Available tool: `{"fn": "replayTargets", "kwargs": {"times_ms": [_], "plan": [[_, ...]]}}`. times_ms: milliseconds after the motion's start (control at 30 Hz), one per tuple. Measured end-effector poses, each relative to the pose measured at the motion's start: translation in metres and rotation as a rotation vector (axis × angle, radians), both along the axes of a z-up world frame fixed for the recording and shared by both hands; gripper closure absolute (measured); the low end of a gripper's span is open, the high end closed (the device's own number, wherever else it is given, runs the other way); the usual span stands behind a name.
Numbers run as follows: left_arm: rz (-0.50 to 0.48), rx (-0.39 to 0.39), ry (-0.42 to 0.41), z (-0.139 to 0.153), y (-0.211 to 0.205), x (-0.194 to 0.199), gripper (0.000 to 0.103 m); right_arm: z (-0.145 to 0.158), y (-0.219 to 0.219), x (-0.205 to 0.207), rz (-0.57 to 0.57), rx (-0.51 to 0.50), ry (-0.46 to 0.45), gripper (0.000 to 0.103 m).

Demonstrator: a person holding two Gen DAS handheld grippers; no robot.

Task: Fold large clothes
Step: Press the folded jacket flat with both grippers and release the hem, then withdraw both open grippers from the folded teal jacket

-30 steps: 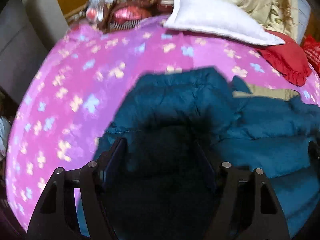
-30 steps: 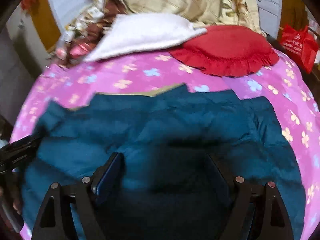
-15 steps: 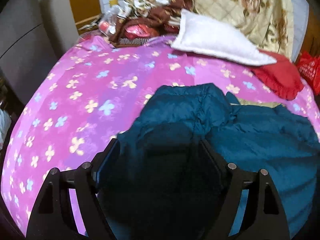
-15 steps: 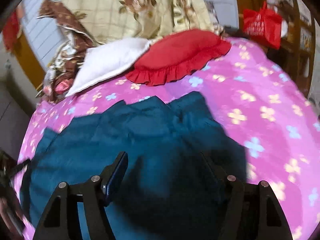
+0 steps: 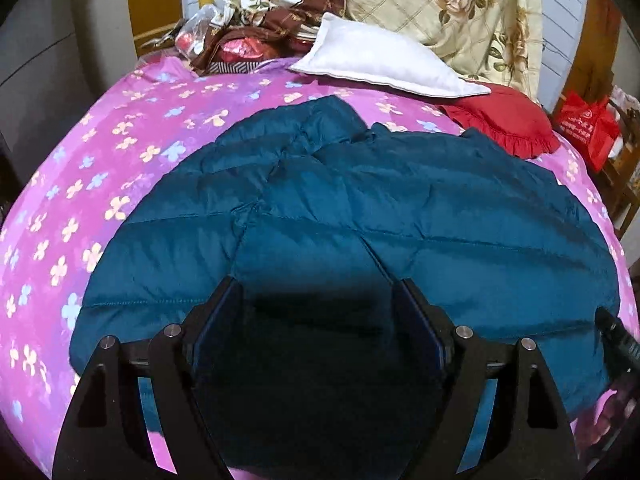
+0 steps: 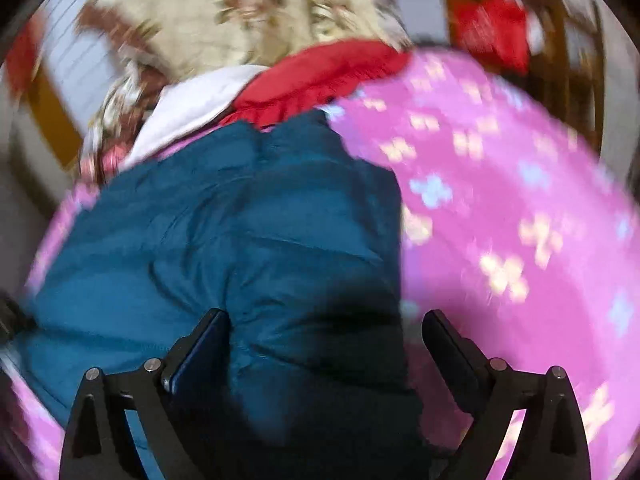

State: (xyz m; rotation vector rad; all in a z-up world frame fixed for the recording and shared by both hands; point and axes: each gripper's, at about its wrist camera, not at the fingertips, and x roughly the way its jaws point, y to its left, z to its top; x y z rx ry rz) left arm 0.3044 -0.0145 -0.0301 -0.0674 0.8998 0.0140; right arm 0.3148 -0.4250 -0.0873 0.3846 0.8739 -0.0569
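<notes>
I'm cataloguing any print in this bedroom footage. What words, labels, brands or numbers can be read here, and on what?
Nothing can be read.
Red bag, beside the bed: pale printed marks and a round emblem, too small to make out; in the right wrist view it is blurred.
Teal jacket: no label shows.
Pink flowered sheet: pattern only, no text.

Far ahead of the gripper lie a white pillow (image 5: 384,62), a red frilled cushion (image 5: 506,118) and a rose-patterned quilt (image 5: 452,12); a red bag (image 5: 588,126) stands to the right.

A home bedroom: a bed (image 5: 120,152) in a pink flowered sheet fills the frame, with a white pillow (image 5: 380,60), red cushion (image 5: 508,120) and floral quilt (image 5: 452,12) piled at the top.
</notes>
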Motion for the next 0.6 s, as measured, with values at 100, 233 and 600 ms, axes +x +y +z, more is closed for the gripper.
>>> {"fn": "replayTargets", "kwargs": {"times_ms": [100,233,600], "plan": [[-0.005,0.011,-0.039,0.014,-0.003,-0.022,0.023,0.012,-0.009,-0.017,-0.038,0.046,-0.022,0.009],[0.009,0.006,-0.074,0.03,0.0,-0.06,0.023,0.04,0.008,-0.065,-0.029,-0.035,-0.101,0.009],[0.004,-0.029,-0.15,0.057,-0.019,-0.183,0.023,0.051,0.043,-0.21,-0.081,-0.003,-0.229,0.009]]}}
